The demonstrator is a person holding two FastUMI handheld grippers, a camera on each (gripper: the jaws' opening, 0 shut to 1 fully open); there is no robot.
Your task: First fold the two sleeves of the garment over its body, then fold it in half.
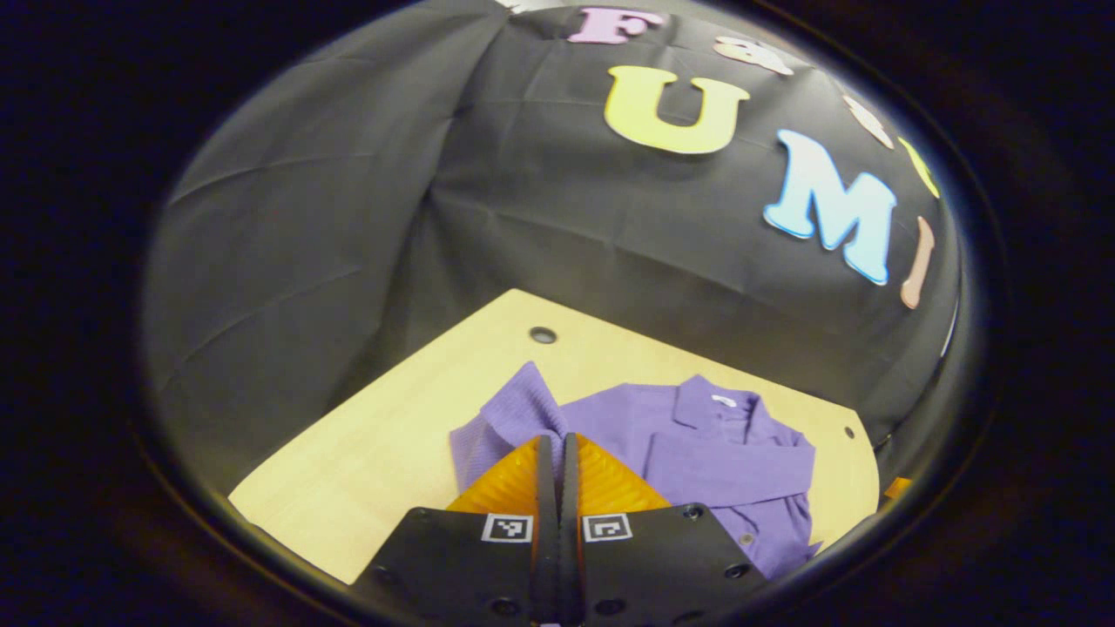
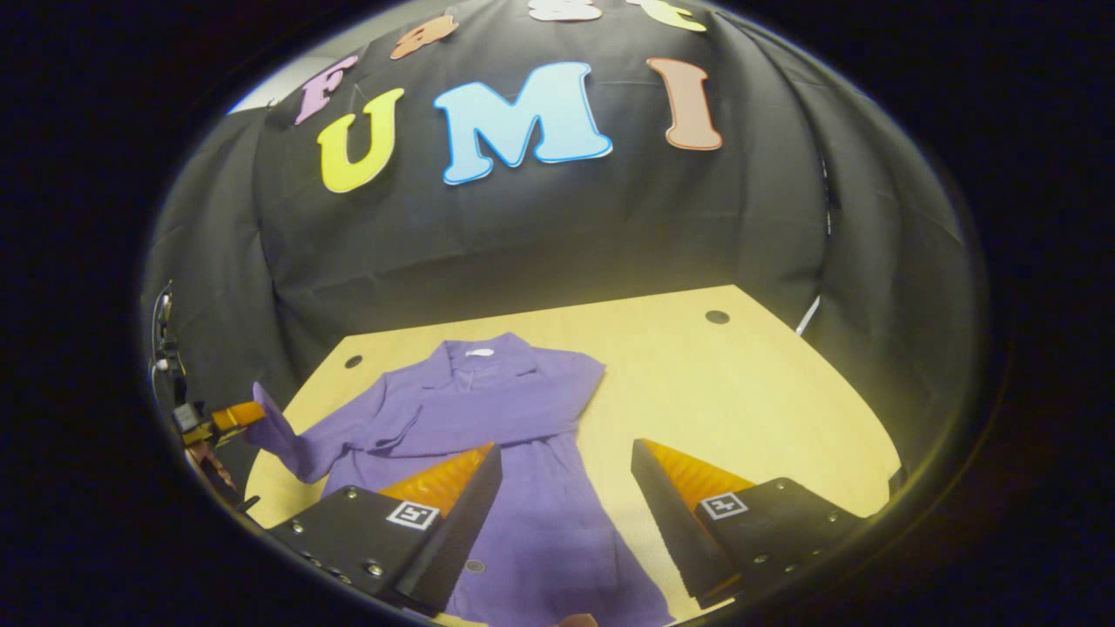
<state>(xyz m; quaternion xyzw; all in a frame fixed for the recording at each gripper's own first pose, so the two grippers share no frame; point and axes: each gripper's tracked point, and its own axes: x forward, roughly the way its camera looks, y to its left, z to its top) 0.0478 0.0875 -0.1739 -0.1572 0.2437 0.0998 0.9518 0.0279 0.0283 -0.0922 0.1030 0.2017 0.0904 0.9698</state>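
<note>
A recording booth set up for handling trials.

A pale wooden surface [image 2: 740,383] with small round holes [image 2: 717,317] is closed in on all sides by creased black cloth [image 2: 766,218] hung as walls; cables and gear [image 2: 170,383] are seen at the left edge of the right gripper view.

One purple shirt [image 2: 523,409] lies on one pale wooden table [image 2: 749,392], with two sleeves: one [image 2: 514,424] folded across the body, the other [image 2: 279,435] lifted. Two grippers work the booth, the left gripper [image 1: 557,453] pinched onto that raised sleeve, the right gripper [image 2: 566,466] spread apart. Two round holes [image 2: 717,317] show in the tabletop.
</note>
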